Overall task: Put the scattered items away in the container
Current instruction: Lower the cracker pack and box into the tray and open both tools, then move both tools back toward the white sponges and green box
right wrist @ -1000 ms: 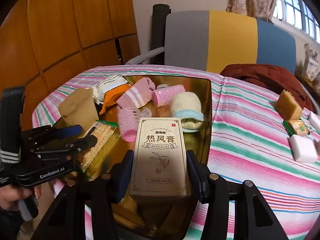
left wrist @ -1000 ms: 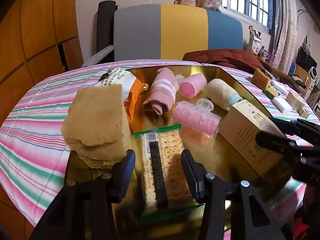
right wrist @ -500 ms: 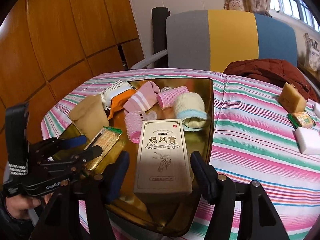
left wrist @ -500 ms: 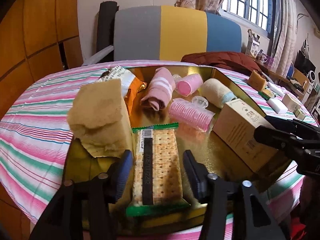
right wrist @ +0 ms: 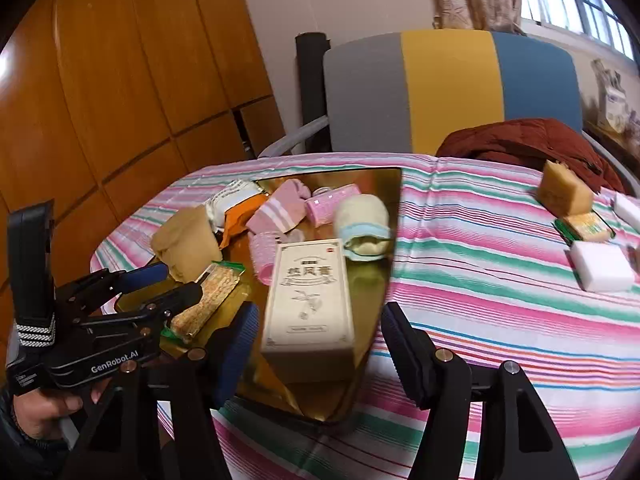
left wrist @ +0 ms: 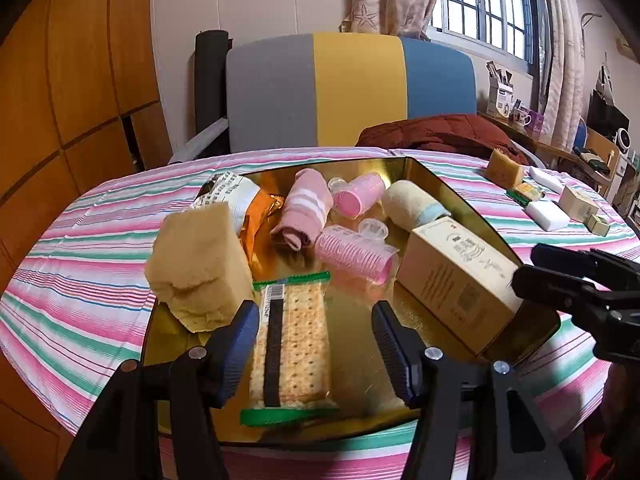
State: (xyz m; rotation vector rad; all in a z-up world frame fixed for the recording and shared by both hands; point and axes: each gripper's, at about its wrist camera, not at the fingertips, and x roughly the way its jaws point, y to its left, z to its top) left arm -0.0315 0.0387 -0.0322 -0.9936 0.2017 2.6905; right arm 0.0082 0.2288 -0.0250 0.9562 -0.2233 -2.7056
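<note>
On left tool (right wrist: 168, 286): apparently "GenRobot.AI"

We cannot read the small print on the box (left wrist: 456, 276) in the tray (left wrist: 360, 364). Its near end hides the tray floor behind it. At three o'clock in the right wrist view, a white block (right wrist: 628, 210) is cut by the edge. The shelf clutter (left wrist: 516, 108) at two o'clock is too small to tell.
</note>
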